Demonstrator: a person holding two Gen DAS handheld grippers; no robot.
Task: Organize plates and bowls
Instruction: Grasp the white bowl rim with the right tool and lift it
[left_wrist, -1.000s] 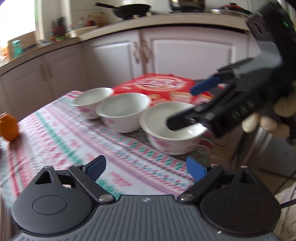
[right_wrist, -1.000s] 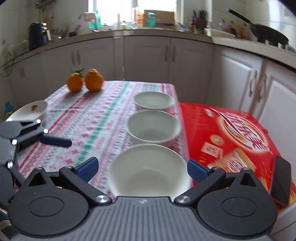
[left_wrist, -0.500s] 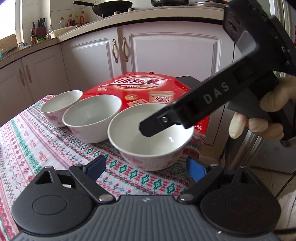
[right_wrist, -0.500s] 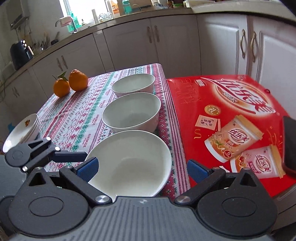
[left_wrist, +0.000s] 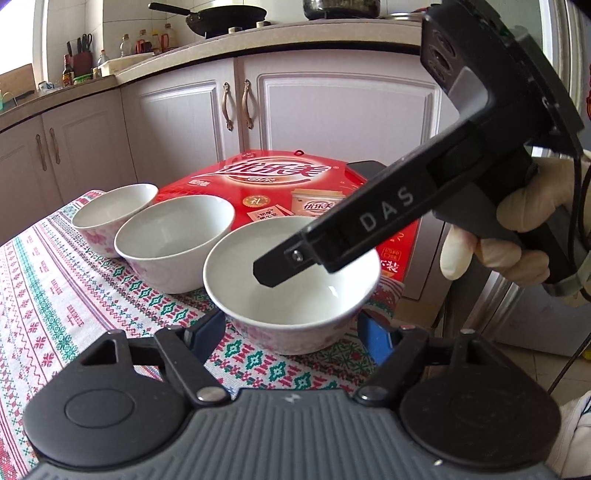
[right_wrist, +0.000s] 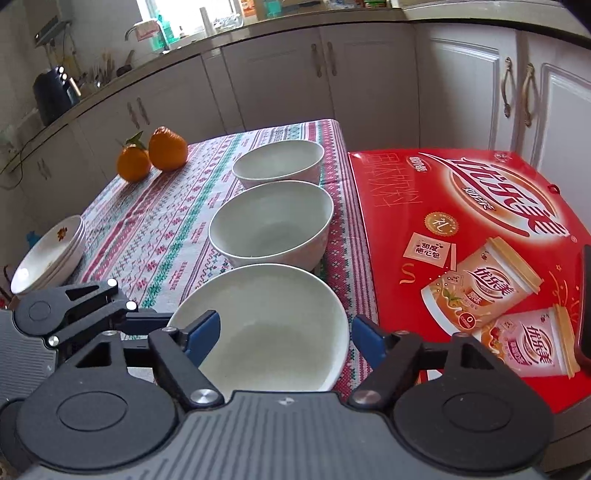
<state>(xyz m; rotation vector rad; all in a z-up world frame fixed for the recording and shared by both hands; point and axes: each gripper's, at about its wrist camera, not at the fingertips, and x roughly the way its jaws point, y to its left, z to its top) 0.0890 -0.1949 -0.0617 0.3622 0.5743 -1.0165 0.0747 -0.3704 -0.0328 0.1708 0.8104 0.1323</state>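
Three white bowls stand in a row on the patterned tablecloth. The near bowl (left_wrist: 295, 295) (right_wrist: 273, 332) sits between the blue pads of my left gripper (left_wrist: 290, 328), whose jaws are closing low beside its walls; no firm press shows. My right gripper (right_wrist: 284, 336) hangs over the same bowl, its jaws closing too. Its left pad (right_wrist: 201, 334) overlaps the rim and its right pad stands just outside. One right finger (left_wrist: 332, 236) reaches above the bowl's hollow. The middle bowl (left_wrist: 173, 243) (right_wrist: 269, 225) and far bowl (left_wrist: 110, 210) (right_wrist: 277, 164) are untouched. Stacked plates (right_wrist: 48, 254) lie at the table's left edge.
A red gift box (left_wrist: 280, 181) (right_wrist: 461, 236) lies right beside the bowls, with a dark phone (right_wrist: 585, 302) at its edge. Two oranges (right_wrist: 166, 149) sit at the far left of the cloth. White cabinets (left_wrist: 332, 110) stand close behind. A gloved hand (left_wrist: 517, 236) holds the right gripper.
Both grippers have drawn in on the near bowl, which now fills more of each view. Both pairs of jaws have narrowed. The right gripper's finger has sunk over the bowl.
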